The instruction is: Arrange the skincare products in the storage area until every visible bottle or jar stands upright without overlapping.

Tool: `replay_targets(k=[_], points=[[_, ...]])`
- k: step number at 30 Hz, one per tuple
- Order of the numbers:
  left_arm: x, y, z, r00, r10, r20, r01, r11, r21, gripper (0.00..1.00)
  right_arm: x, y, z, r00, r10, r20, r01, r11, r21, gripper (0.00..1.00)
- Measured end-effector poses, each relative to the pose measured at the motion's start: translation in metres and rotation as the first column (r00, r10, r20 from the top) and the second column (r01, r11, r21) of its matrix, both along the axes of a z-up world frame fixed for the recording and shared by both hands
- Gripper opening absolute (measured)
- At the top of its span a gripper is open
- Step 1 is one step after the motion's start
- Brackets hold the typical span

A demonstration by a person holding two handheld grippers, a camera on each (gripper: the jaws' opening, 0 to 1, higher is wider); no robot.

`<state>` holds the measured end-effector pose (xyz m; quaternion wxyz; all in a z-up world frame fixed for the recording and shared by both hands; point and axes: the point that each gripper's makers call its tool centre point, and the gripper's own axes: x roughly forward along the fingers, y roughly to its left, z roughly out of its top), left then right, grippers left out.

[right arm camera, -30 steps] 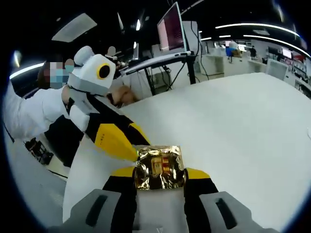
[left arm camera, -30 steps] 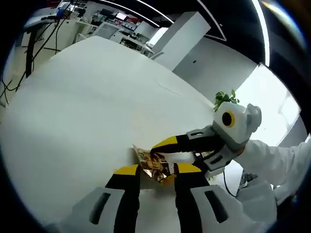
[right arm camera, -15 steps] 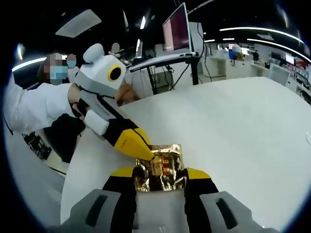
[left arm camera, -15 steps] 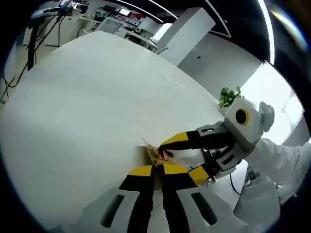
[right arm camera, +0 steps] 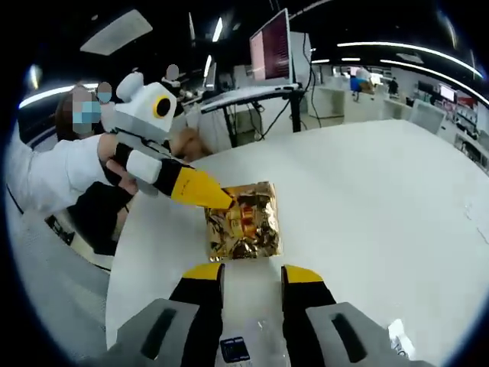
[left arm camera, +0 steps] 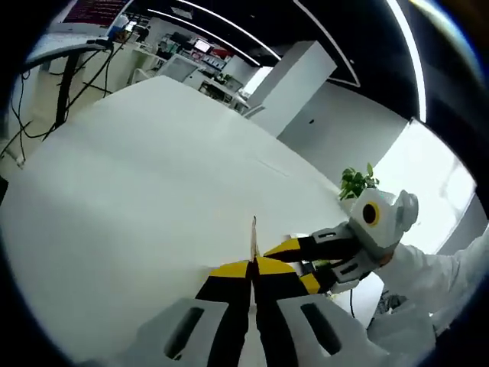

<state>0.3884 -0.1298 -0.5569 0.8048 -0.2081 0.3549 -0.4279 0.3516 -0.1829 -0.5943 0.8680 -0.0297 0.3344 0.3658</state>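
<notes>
Gold foil sachet [right arm camera: 243, 229] now pinched by left tool [right arm camera: 229, 203], released by right tool [right arm camera: 250, 272]

Gold foil sachet [right arm camera: 243, 222], crinkled and reflective, with a red and yellow printed panel at its centre; flat and roughly square, face turned toward the right gripper view. Held clear above the white table [right arm camera: 382, 191], pinched at its left edge by the left gripper [right arm camera: 226, 201], just beyond the tips of the right gripper [right arm camera: 252, 273]. Seen edge-on in the left gripper view as a thin upright sliver [left arm camera: 254, 233] rising from between the closed jaws.
</notes>
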Motion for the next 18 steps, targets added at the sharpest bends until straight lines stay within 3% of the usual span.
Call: replay_targets(k=[4,7,9,11,13,15,16,18], points=[[-0.008,-0.003,0.029,1.000,0.017,0.018,-0.015,0.994,-0.105,0.00,-0.006,-0.004,0.016,0.999,-0.038,0.015,0.037,0.998,0.058,0.21],[-0.011,-0.006,0.056,0.998,0.022,0.055,-0.010,0.978,-0.208,0.00,-0.010,-0.003,0.039,0.996,-0.080,0.034,0.075,0.990,0.122,0.17],[-0.017,-0.008,0.087,0.995,0.031,0.094,-0.001,0.951,-0.309,0.00,-0.007,-0.003,0.059,0.989,-0.121,0.081,0.105,0.978,0.180,0.14],[-0.024,-0.009,0.112,0.993,0.041,0.111,0.004,0.924,-0.383,0.00,-0.013,0.001,0.083,0.986,-0.146,0.081,0.120,0.958,0.262,0.12],[-0.034,-0.010,0.131,0.991,0.047,0.129,0.013,0.904,-0.428,0.00,-0.018,0.003,0.108,0.981,-0.171,0.096,0.128,0.928,0.350,0.12],[-0.042,-0.010,0.154,0.986,0.059,0.153,0.023,0.873,-0.487,0.00,-0.022,0.003,0.138,0.971,-0.214,0.104,0.142,0.871,0.471,0.10],[-0.045,-0.010,0.162,0.982,0.061,0.177,0.036,0.867,-0.497,0.00,-0.024,0.001,0.156,0.962,-0.254,0.103,0.156,0.816,0.556,0.07],[-0.051,-0.010,0.179,0.977,0.069,0.204,0.049,0.850,-0.524,0.00,-0.028,-0.007,0.175,0.953,-0.293,0.081,0.173,0.742,0.647,0.03]])
